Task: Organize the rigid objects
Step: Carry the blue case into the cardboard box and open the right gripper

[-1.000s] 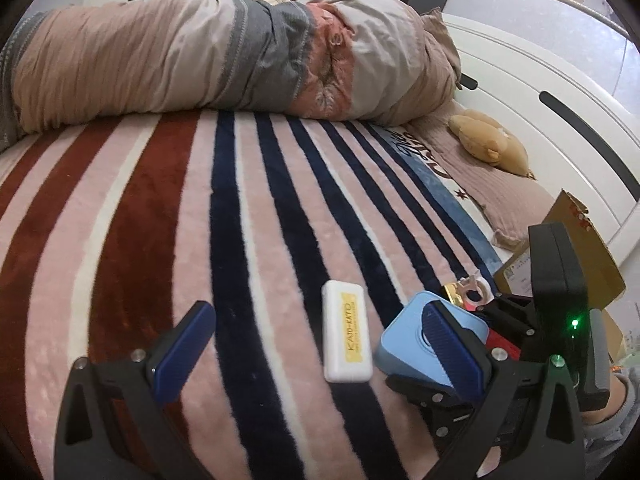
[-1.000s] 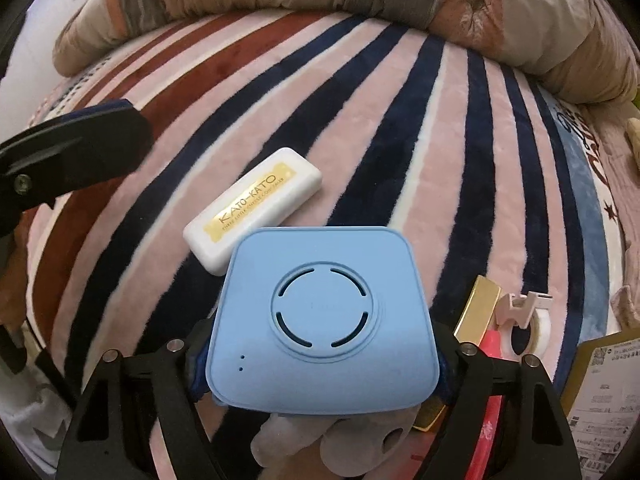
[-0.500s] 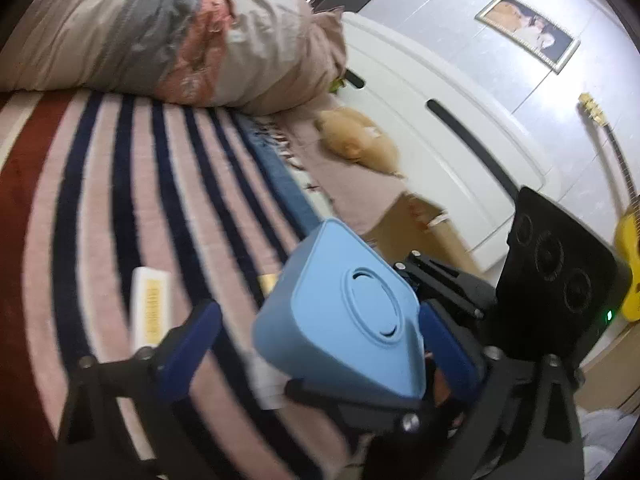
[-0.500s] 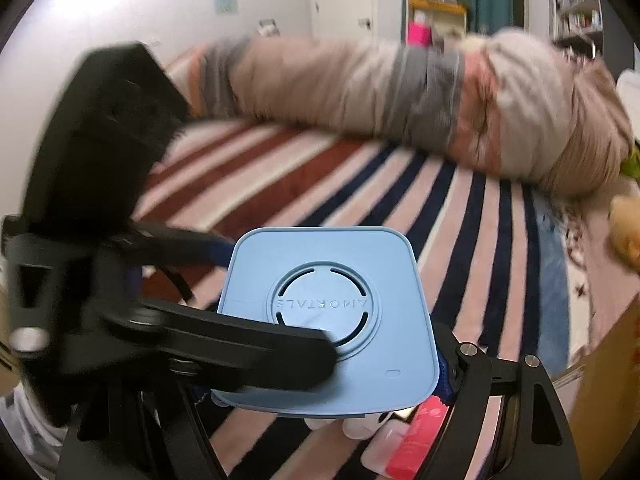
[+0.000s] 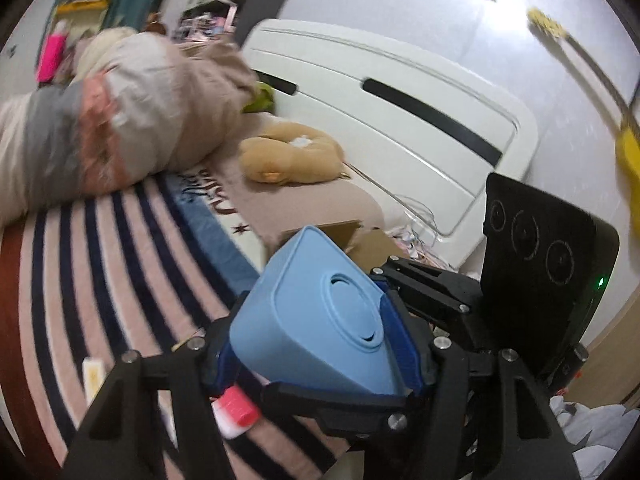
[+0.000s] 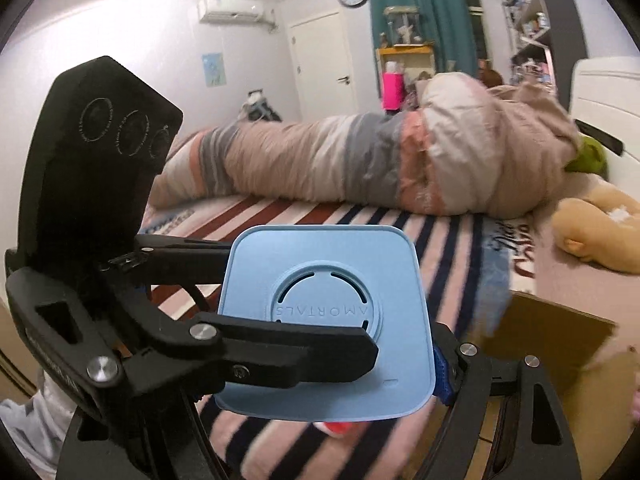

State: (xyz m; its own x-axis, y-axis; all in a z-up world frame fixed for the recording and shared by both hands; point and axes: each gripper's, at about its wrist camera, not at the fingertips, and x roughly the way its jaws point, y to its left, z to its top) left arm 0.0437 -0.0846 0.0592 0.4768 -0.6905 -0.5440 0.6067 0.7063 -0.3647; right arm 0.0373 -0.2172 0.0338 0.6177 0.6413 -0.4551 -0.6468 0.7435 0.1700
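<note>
Blue plastic, the square box (image 5: pixel 316 320) is hanging above the striped blanket (image 5: pixel 120 264). From its left the left gripper (image 5: pixel 316 344) is clamping its faces; the right gripper (image 6: pixel 332 360) is squeezing its edges. It seems stiff, light and smooth, so flat sides are gripping best.

Both claws raised, facing each other. Left claw (image 5: pixel 316 356) clamped across the blue box (image 5: pixel 316 320); right claw (image 6: pixel 332 364) clamped on the same box's sides.

Striped bed blanket (image 5: pixel 120 280) carries a rolled duvet (image 6: pixel 360 168), tan plush (image 5: pixel 292 156) (near headboard) and cardboard box (image 6: pixel 552 344).
</note>
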